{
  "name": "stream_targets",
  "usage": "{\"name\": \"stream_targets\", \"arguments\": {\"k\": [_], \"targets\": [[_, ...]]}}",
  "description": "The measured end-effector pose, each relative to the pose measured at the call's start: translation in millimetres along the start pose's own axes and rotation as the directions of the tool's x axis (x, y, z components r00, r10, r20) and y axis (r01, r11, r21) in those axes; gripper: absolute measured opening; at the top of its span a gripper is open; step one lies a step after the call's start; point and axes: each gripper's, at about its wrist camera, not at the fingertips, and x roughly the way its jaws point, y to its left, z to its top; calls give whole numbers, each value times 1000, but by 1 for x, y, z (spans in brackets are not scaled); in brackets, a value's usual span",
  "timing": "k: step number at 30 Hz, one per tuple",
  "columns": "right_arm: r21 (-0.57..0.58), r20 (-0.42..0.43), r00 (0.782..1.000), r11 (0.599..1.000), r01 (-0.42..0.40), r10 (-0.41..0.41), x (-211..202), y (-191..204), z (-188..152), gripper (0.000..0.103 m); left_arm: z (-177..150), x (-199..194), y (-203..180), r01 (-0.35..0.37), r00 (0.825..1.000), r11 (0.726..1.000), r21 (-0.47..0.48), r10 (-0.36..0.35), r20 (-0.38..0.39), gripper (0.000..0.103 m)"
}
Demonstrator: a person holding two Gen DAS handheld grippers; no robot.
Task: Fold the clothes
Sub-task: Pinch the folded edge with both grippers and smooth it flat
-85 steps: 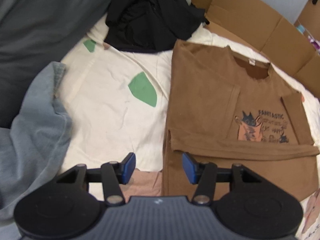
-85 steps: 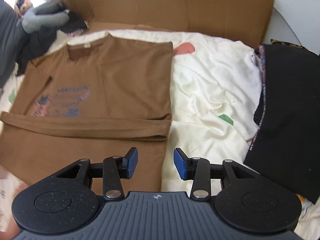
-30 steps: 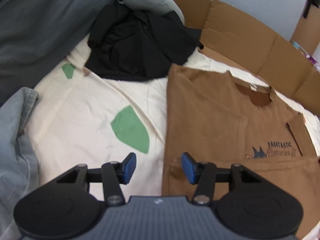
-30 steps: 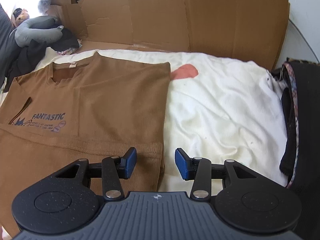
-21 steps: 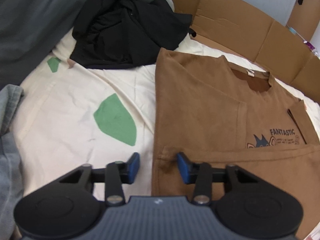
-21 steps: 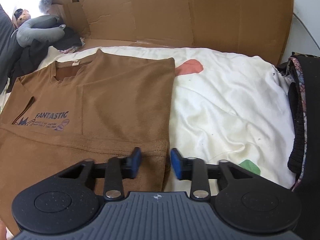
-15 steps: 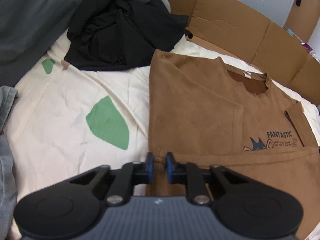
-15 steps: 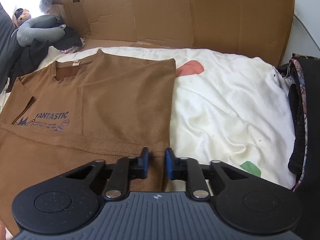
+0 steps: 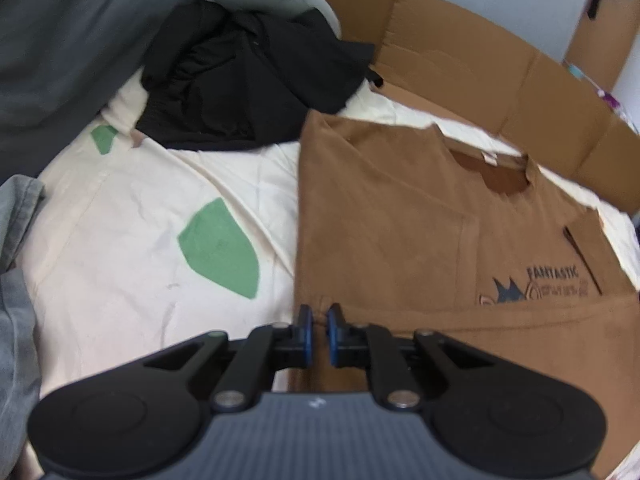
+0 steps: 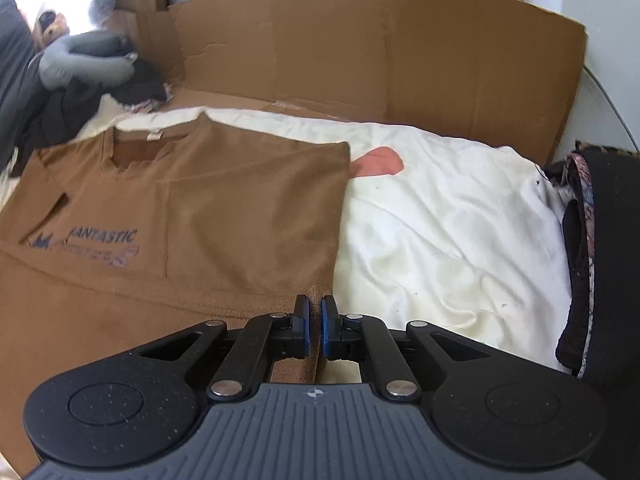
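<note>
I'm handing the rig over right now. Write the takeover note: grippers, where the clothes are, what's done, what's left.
Left gripper: shut on the brown T-shirt, at its left corner of the folded-up lower part.
Right gripper: shut on the same fold's right corner.
The shirt lies flat on the cream sheet, sleeves folded in, hem part folded up to the print.
Left: carry the fold on toward the collar. Black clothes are still unfolded.

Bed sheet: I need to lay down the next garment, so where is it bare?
Two patches. One lies between the brown T-shirt and the dark folded clothes, around the pink print. The other is around the green print, below the black heap, beside the grey garment. The middle is taken.
</note>
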Motion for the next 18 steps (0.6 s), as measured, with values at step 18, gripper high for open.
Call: {"name": "stream_targets", "arguments": {"k": [18], "targets": [[-74,1,1000,997,27,-27,-1,11,-5,5,-6,-9,-11,-10,1000,999,45,9,15,9]]}}
